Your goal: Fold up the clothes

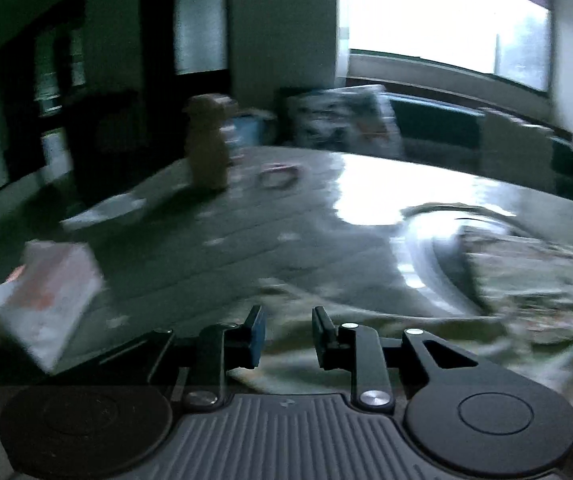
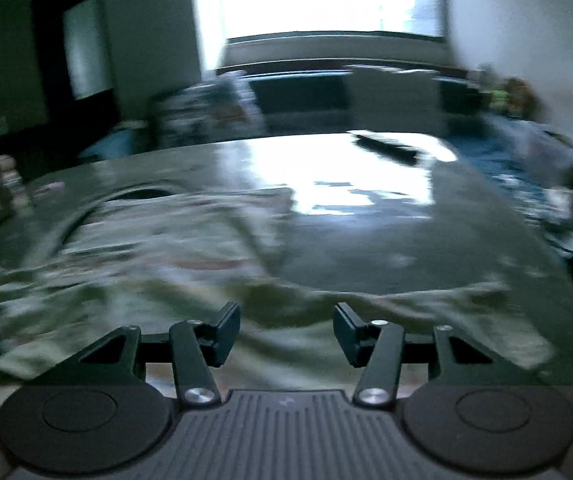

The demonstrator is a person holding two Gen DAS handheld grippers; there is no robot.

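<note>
1. Garment [image 1: 526,300], pale and patterned, lies crumpled on the table [image 1: 278,216] toward its near right edge in the left wrist view, with a fold of it running under the left gripper [image 1: 287,334].
2. That gripper's fingers stand a narrow gap apart, nothing clamped between them.
3. Toward the far left edge stand a tan bottle [image 1: 208,144] and a small pink ring [image 1: 278,176]; a white packet [image 1: 46,300] lies at the near left edge.
4. Right wrist view: the garment [image 2: 146,264] spreads over the near left part of the table [image 2: 406,248], its hem reaching beneath the right gripper [image 2: 286,330].
5. Its fingers are spread wide and hold nothing.
6. A dark flat object [image 2: 386,146], too blurred to name, lies near the far edge.
</note>
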